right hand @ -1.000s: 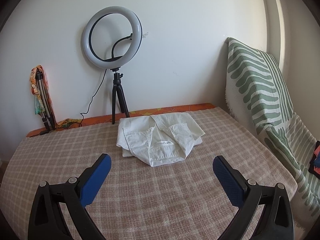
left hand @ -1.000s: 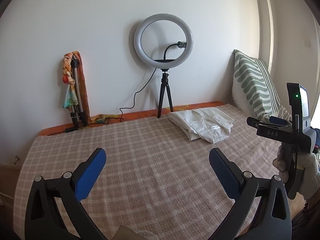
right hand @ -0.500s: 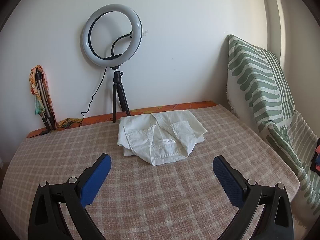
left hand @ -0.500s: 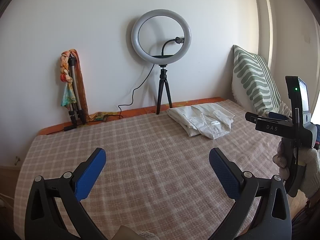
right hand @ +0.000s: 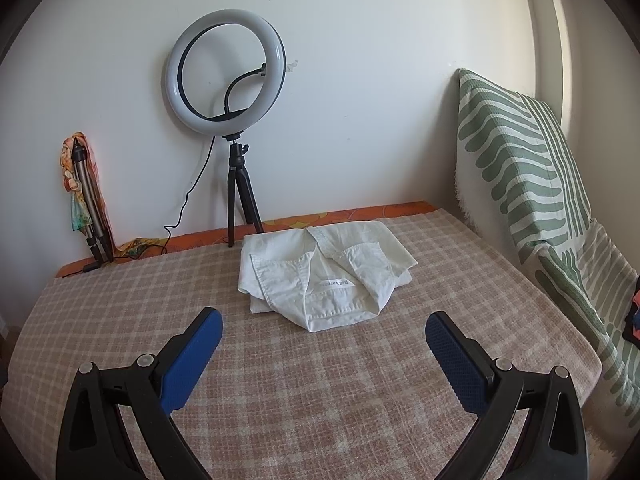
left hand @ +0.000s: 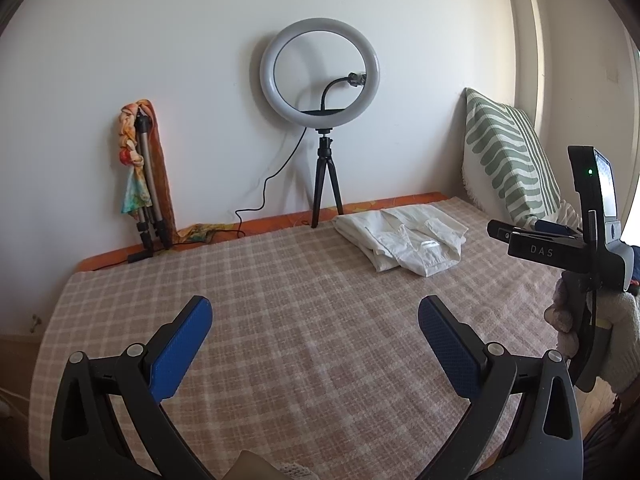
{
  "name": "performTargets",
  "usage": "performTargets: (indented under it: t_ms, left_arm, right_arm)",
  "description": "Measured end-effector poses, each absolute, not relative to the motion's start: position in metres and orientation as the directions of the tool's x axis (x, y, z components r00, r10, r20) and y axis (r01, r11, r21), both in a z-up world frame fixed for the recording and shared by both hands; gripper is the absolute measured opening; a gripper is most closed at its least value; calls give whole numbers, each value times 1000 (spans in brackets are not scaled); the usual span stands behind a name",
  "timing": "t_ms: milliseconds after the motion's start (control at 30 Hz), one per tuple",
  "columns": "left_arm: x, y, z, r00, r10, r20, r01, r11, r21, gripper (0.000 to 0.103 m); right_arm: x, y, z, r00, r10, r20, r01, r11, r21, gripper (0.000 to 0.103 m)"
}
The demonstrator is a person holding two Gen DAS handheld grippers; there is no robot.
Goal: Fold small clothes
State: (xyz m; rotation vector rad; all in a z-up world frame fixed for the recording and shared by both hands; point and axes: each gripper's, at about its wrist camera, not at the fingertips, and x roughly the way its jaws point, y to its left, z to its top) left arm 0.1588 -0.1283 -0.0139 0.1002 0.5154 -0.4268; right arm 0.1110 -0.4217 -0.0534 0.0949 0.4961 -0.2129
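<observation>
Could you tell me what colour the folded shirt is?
White shirt, clearest in the right wrist view.

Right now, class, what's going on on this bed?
A person holds a hand-held gripper in each hand above a checked bedspread. A white shirt lies folded near the far edge, by the ring light. The left hand-held gripper and right hand-held gripper are both open and empty, neither touching the shirt. The right one points at it.

Both looking forward, low over the bed (left hand: pixel 304 320) toward the back wall. Left view farther back and leftward; right view nearer the folded white shirt (right hand: pixel 324 276). Shared: ring light (left hand: pixel 319 72), shirt, striped cushion (right hand: pixel 520 160).
</observation>
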Motion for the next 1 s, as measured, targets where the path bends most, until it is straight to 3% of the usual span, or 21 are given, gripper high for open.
performTargets:
  t_ms: [1000]
  left_arm:
    - [157,-128,-18,797,-355,-488,407,913,0,103]
  right_arm:
    - [117,-420,-52,861,-153,-485,203,978,51,103]
